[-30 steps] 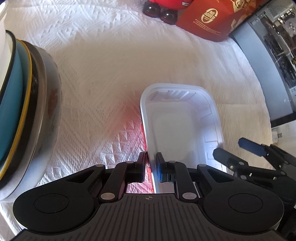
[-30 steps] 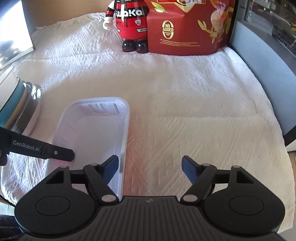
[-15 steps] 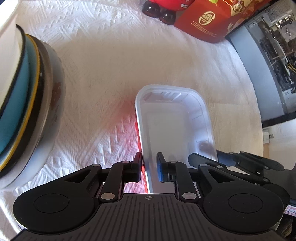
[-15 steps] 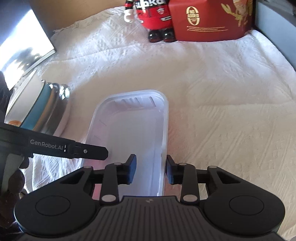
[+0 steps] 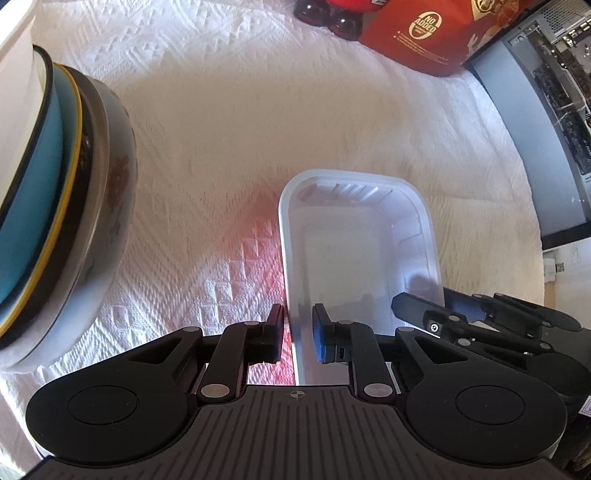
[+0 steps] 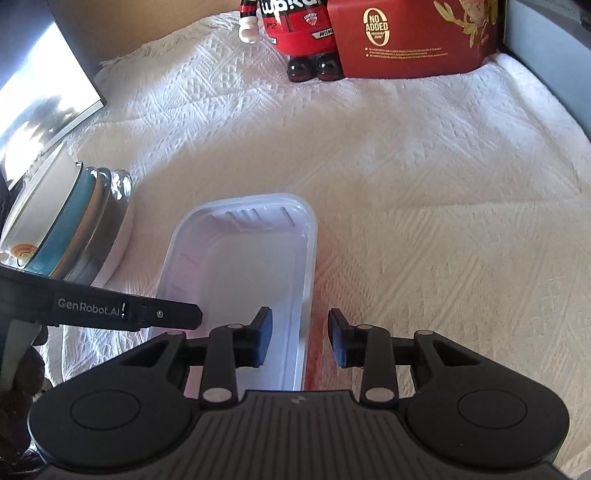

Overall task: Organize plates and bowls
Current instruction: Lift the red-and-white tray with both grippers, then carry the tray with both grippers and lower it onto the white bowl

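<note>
Left wrist view, white tray (image 5: 354, 254) rim clamped by left gripper (image 5: 298, 338) fingers, right gripper (image 6: 301, 341) fingers apart astride opposite rim, stacked bowls (image 5: 55, 206) at nine o'clock.

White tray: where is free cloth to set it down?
Free: cloth between the white tray, red box and figurine, and to the tray's right. Crowded: its left, by the stacked bowls.
</note>
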### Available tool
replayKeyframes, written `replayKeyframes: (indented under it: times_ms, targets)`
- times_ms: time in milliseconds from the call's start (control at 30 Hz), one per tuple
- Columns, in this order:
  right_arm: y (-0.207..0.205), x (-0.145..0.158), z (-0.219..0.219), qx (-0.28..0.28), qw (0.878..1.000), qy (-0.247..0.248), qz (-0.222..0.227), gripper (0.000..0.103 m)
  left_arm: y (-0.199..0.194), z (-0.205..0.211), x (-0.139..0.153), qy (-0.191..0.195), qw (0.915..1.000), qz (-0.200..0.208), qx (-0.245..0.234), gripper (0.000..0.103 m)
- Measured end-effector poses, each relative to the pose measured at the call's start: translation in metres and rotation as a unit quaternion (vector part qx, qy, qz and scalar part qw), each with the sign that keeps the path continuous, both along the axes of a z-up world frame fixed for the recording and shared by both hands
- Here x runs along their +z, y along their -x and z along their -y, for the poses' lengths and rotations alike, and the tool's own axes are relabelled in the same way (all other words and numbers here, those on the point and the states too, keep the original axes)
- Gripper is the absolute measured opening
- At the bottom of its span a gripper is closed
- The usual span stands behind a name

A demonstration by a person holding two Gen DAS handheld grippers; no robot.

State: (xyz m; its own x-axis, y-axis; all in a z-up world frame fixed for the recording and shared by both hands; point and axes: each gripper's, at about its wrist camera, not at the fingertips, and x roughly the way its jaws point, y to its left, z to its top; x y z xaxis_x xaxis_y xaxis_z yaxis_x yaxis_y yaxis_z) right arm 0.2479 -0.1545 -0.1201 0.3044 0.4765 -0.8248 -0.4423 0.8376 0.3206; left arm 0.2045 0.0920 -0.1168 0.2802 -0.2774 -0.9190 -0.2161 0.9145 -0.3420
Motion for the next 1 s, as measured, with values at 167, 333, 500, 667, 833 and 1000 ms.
replayKeyframes:
  times_ms: [167,333,500,667,833,1000]
  targets:
    - [0.004,-0.006,-0.004,0.006,1.000,-0.005,-0.014,0.033,0.001,0.001,-0.004,0.006,1.0000,-0.001,-0.002,0.019]
    - [0.004,-0.003,-0.012,0.009,1.000,0.003,-0.015,0.032,0.000,0.000,-0.003,0.006,1.0000,0.002,-0.006,0.019]
    - [0.001,0.005,-0.017,-0.002,1.000,-0.008,-0.006,0.031,-0.003,-0.002,0.007,-0.005,1.0000,0.006,-0.002,0.020]
    - [-0.007,0.028,-0.016,-0.016,0.999,-0.025,0.016,0.031,-0.011,-0.009,0.036,-0.002,0.9995,0.029,0.009,0.020]
    - [-0.024,0.081,-0.023,-0.018,0.996,-0.053,0.068,0.031,-0.022,-0.025,0.094,-0.007,0.9961,0.085,0.020,0.020]
    - [-0.034,0.139,-0.051,0.001,0.990,-0.077,0.118,0.031,-0.022,-0.063,0.147,-0.011,0.9908,0.127,0.044,0.020]
